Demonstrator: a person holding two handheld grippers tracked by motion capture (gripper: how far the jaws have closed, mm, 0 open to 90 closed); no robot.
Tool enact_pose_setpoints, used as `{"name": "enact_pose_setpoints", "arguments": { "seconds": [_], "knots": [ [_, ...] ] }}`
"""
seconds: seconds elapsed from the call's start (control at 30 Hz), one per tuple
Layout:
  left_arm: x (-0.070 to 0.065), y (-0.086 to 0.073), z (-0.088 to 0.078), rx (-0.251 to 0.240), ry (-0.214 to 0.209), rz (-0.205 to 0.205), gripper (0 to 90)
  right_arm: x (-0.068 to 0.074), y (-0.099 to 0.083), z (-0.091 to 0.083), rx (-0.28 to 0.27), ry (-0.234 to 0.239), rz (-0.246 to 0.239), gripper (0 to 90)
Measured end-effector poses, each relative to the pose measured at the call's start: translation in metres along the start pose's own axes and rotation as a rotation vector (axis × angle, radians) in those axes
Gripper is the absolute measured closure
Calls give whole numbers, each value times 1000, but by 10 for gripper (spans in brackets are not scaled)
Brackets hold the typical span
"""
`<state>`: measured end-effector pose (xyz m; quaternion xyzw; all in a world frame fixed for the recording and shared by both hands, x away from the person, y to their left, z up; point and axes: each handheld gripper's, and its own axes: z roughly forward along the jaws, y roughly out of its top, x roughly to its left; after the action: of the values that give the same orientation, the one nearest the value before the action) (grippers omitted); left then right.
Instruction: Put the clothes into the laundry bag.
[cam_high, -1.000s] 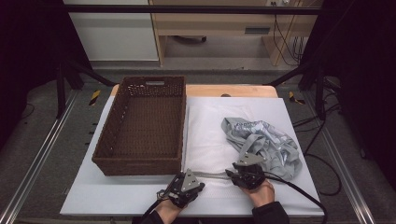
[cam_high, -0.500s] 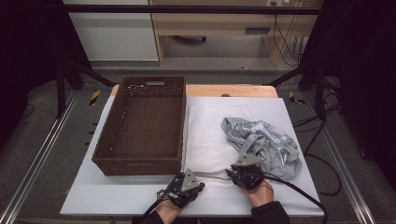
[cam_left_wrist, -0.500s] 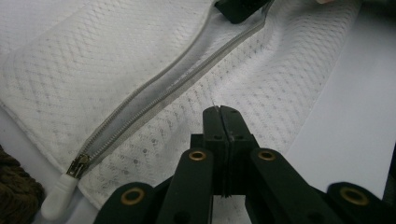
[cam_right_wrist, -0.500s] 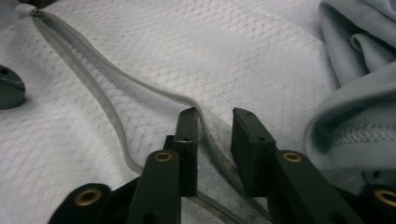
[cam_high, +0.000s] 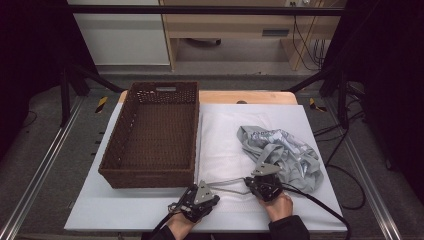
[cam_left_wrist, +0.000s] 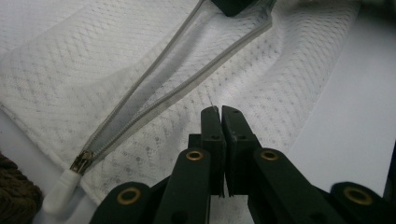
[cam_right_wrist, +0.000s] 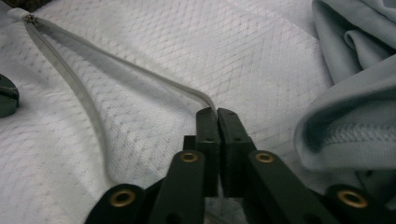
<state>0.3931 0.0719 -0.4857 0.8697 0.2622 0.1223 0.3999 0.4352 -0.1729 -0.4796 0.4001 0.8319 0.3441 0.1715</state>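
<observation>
A white mesh bag lies flat on the table, its zip open into a long gap. The zip's white pull rests at the end near the basket and shows again as the zip pull at top left. My right gripper is shut on the upper zip edge and holds it slightly raised. Closer to the basket, my left gripper is shut, its tips pinched into the mesh just below the lower zip edge. A crumpled grey garment lies right of the bag, beside my right gripper.
A brown wicker basket, nothing inside, stands on the left half of the white table top; its corner is close to my left gripper. The grey garment's fold reaches close to my right jaws. Black cables trail off to the right.
</observation>
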Motion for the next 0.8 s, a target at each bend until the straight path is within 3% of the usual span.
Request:
{"name": "enact_pose_setpoints", "arguments": {
  "seconds": [0.13, 0.47, 0.73, 0.8],
  "knots": [
    [0, 1, 0, 3, -1, -2, 864, -2, 2, -1, -10, 4, -3, 894],
    [0, 5, -1, 3, 1, 11, 838, -9, 10, -26, -150, -3, -10, 894],
    [4, 25, -18, -87, 15, 16, 775, -16, 15, -29, -191, 13, 12, 895],
    [7, 33, -19, -96, 20, 24, 725, -17, 16, -30, -199, 17, 15, 895]
  ]
}}
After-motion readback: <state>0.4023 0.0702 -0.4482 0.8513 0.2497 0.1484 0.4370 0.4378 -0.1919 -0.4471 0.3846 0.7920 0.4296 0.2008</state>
